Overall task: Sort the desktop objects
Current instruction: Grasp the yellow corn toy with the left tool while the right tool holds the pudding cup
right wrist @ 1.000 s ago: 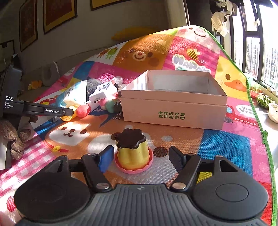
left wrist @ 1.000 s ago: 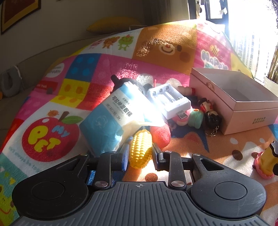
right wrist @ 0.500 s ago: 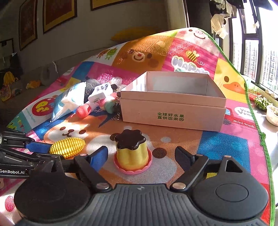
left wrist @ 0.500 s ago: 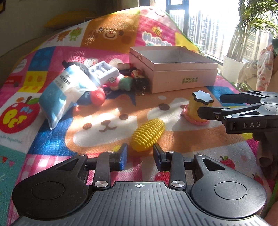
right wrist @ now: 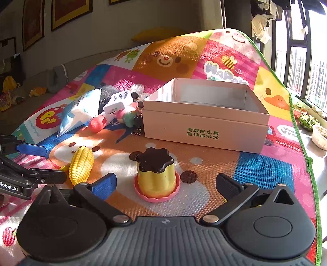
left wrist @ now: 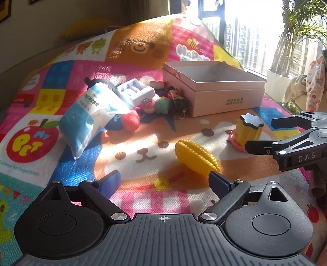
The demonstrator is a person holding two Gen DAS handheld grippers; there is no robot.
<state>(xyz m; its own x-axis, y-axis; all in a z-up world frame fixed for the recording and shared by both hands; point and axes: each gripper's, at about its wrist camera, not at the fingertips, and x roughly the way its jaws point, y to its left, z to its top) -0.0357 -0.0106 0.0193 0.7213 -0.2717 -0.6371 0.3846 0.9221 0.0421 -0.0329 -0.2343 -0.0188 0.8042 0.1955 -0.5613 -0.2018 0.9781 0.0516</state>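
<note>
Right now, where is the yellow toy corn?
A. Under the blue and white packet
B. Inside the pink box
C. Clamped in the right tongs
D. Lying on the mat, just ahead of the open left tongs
D. The toy corn lies on the mat in front of the left tongs, whose jaws have just been opening and stand wide, one tip at the corn's near end; the pink box shows nothing inside.

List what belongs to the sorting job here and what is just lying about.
Job:
toy corn, lying on the mat
toy pudding, upright on the mat
pink box, open
heap beside the box: blue-white packet, white charger, small toys

Lying about:
play mat
potted plant
wall pictures
</note>
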